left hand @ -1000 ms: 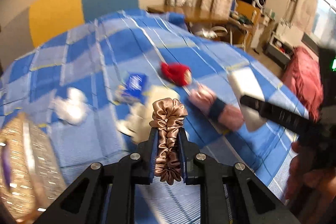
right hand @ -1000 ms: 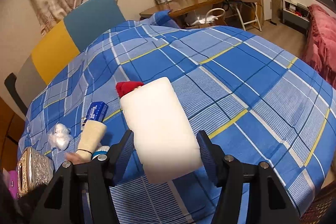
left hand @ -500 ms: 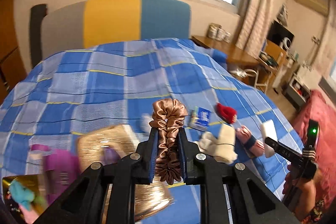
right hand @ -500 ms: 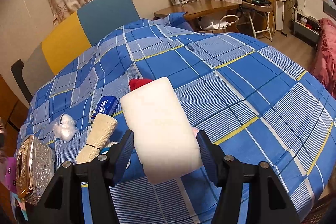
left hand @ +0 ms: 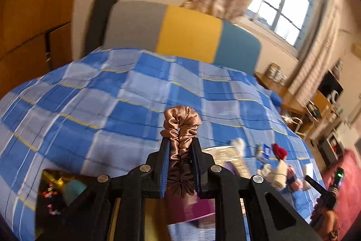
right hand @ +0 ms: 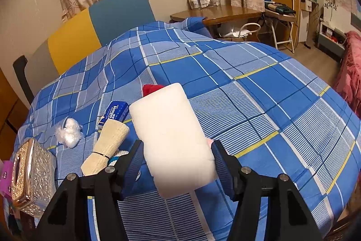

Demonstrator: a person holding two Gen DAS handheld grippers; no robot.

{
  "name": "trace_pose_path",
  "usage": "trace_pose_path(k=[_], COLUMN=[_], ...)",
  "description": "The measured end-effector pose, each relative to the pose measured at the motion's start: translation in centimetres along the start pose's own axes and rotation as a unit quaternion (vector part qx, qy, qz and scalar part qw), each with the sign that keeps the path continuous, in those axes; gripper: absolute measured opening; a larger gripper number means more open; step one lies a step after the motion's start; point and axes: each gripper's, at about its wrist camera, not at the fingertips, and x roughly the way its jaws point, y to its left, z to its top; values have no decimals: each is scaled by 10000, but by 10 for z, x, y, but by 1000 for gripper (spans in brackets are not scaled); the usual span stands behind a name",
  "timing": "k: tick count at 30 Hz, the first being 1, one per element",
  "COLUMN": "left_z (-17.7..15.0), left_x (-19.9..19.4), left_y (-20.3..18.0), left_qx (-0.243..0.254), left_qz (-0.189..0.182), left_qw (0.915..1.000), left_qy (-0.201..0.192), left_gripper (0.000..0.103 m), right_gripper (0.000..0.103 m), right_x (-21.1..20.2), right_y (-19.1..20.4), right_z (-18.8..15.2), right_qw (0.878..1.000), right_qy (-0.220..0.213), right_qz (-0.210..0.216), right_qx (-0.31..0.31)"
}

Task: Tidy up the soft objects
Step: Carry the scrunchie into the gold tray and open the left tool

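Left gripper (left hand: 180, 150) clamps a brown satin scrunchie (left hand: 180, 134) narrowly, carried above the box (left hand: 58, 191) at the bed's (left hand: 112, 105) near-left corner, likely for dropping. Right gripper (right hand: 178, 162) grips a white sponge (right hand: 171, 134) over the bed's near edge, waiting.

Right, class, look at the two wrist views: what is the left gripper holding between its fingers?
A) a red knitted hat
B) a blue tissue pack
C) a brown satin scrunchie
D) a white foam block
C: in the left wrist view the left gripper is shut on a brown satin scrunchie, while the white foam block sits in the right gripper.
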Motion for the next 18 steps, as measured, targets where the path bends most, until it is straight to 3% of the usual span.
trace_pose_path(k=[7, 18], left_z=[-43, -100], left_x=[21, 75], left_y=[55, 98], left_qx=[-280, -333], left_qz=[296, 639], left_qw=[9976, 9875], left_qy=[564, 1405], left_gripper=[19, 19], right_gripper=[62, 62], right_x=[-20, -70], right_y=[30, 92], right_z=[-4, -37], right_qw=[9973, 9906], right_qy=[-479, -648], right_qz=[128, 1006], right_qx=[-539, -666])
